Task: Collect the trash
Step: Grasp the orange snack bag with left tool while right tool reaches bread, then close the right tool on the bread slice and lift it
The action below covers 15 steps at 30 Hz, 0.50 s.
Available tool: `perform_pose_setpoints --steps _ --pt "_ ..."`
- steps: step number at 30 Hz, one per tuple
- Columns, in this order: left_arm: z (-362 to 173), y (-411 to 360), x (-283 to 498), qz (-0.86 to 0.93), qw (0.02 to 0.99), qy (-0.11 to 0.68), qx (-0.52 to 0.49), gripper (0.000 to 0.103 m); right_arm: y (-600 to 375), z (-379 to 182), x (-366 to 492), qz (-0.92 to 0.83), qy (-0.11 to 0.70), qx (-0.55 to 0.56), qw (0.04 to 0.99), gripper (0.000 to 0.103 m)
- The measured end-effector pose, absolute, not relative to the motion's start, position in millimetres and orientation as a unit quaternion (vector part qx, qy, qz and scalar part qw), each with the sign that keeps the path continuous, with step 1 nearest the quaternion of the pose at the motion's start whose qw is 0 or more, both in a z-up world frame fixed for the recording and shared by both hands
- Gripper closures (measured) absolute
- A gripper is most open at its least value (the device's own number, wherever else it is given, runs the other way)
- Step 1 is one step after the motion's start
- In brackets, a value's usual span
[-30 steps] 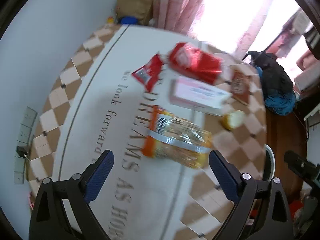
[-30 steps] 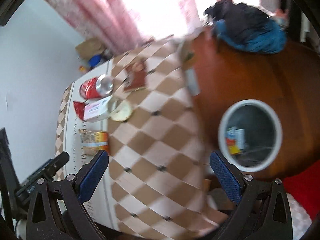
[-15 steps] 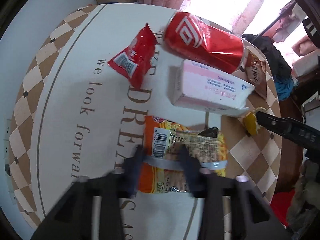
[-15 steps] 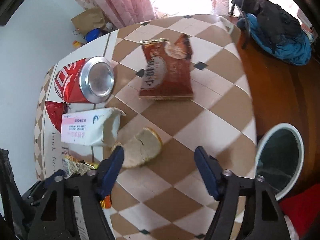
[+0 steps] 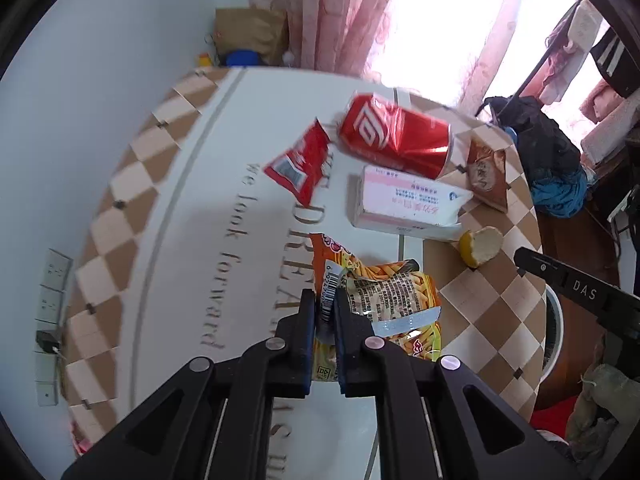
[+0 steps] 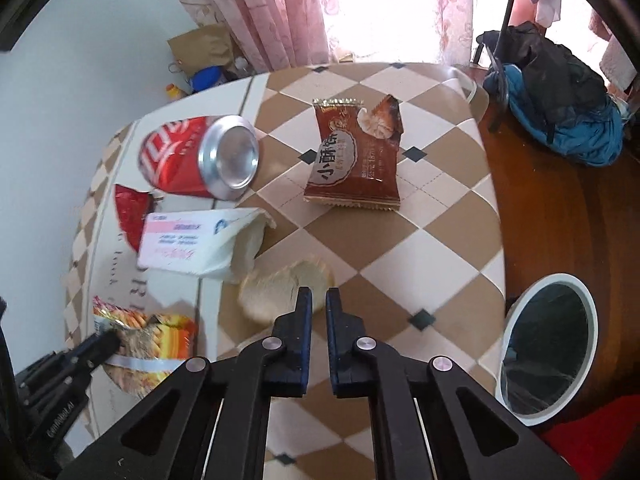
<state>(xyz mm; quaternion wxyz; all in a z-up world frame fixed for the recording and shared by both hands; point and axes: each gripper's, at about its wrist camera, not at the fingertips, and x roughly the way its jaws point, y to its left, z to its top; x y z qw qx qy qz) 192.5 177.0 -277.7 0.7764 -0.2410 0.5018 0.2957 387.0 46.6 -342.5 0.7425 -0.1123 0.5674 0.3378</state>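
My left gripper (image 5: 325,308) is shut on the crumpled edge of an orange snack bag (image 5: 396,300), which lifts slightly off the round table (image 6: 400,248). My right gripper (image 6: 316,300) is shut, its tips at the near right edge of a pale yellow peel piece (image 6: 276,292). No pinch on the peel shows. Beyond lie a red can (image 6: 180,156) on its side, a pink-and-white carton (image 6: 192,244), a red wrapper (image 5: 298,164) and a brown snack wrapper (image 6: 354,160).
A white-rimmed bin (image 6: 516,312) stands on the wooden floor right of the table. A black and blue bundle of clothes (image 6: 560,92) lies further back. Pink curtains (image 6: 280,12) and a paper bag (image 6: 200,46) stand behind the table, beside a white wall.
Both grippers went from wide open to shut. The left one dropped onto the orange bag and pinched its edge. The right one swung from above the bin to the peel.
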Motion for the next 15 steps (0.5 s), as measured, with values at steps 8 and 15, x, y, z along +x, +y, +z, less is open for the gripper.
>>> perform_pose_setpoints --steps 8,15 --pt "-256 182 193 0.370 0.776 0.472 -0.195 0.097 24 -330 389 0.346 0.590 -0.035 0.729 0.096" --pt "-286 207 221 0.377 0.758 0.492 -0.204 0.097 42 -349 414 0.322 0.606 -0.044 0.726 0.060"
